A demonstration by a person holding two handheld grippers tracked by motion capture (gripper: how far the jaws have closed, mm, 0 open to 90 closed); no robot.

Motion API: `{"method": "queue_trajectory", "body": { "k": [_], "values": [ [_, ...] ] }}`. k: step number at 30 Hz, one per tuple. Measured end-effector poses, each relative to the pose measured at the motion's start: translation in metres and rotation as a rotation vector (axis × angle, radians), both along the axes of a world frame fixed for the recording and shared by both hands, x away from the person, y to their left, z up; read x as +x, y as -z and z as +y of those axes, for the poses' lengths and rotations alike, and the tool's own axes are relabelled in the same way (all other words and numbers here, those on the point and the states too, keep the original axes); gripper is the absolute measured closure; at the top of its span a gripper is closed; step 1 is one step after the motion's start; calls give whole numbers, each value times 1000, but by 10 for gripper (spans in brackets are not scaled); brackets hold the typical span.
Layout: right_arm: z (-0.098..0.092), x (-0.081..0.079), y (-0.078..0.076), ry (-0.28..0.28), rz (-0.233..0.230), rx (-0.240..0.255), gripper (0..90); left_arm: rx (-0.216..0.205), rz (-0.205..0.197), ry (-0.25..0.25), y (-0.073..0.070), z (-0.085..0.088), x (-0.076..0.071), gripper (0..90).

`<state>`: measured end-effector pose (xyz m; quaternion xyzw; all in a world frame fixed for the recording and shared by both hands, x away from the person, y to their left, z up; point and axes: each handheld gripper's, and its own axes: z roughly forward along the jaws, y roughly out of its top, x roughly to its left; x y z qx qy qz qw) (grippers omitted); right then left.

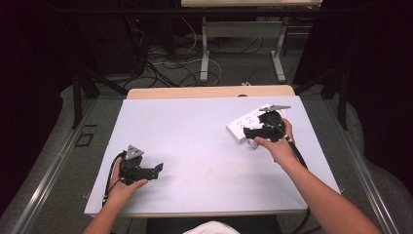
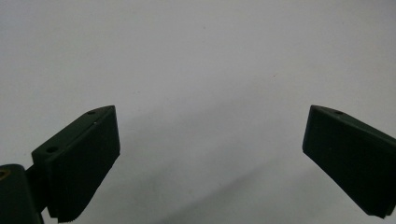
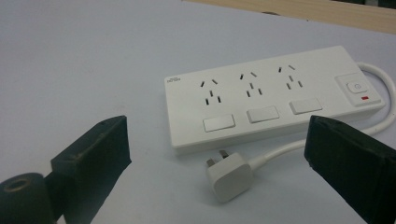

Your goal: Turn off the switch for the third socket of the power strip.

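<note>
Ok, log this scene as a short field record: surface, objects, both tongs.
surface: pale grey table top
object: white plastic three-outlet power strip, lying flat at the far right
plug: its white plug lies unplugged beside it on the table
left tongs: open, nothing between them
right tongs: open, aimed at the plug and strip

Power strip (image 3: 275,98) on the table (image 1: 195,131), far right side. Plug (image 3: 229,175) just in front of it, cord (image 3: 373,116) looping round its end. Right gripper (image 1: 253,131) beside the strip; left gripper (image 1: 157,170) well apart, near left.
</note>
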<state>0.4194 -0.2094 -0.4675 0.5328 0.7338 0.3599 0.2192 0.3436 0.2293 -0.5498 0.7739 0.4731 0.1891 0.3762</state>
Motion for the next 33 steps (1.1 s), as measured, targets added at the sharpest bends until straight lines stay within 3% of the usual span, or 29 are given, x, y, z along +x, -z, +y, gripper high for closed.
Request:
{"method": "queue_trajectory", "body": {
  "k": [5,13,17,19,21,23,27,33],
  "values": [
    [-2,-10,5,-11,-4,-15,64,3,-1,1,0,1,0,40],
    [-7,-30,16,-32,-6,12,64,-15,5,-14,-1,2,0,40],
    [-11,-37,24,-35,-6,12,64,-1,-6,-17,0,4,-1,40],
    [-14,-41,27,-31,-6,16,64,-18,-2,-26,0,4,-2,40],
    [-17,-43,31,-26,-3,24,64,-9,10,-26,-2,6,-3,40],
    [-21,-44,34,-26,1,30,64,-8,-7,-30,-1,7,-3,40],
    [-29,-47,40,0,-3,51,64,-18,5,-41,-2,8,-4,40],
    [-40,-53,48,22,-3,57,64,-14,-9,-47,-2,9,-3,40]
  ]
}}
